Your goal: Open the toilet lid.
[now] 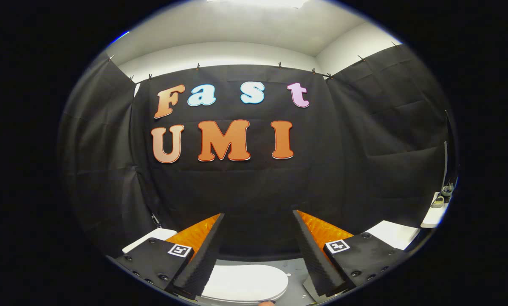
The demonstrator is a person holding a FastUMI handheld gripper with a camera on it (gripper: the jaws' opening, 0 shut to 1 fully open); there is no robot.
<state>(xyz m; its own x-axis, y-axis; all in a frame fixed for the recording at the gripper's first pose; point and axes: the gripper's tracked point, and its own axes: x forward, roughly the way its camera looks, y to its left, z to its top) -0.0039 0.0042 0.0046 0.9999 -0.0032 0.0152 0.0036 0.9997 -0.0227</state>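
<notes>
Gripper (258, 216) fingers spread wide, holding nothing; the toilet lid (243, 282) sits shut below, between them. Looks like the approach step; next it needs to dip down to the lid's edge.

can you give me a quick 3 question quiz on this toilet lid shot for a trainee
1. True or false: the gripper has its fingers closed on the toilet lid.
2. Where does the lid lie relative to the fingers? A) above them B) low between them, lying flat C) beyond the black cloth wall
3. Fill in: the lid is still ____.

Key: 1 false, the fingers stand wide apart and hold nothing. 2 B. 3 closed.
</notes>
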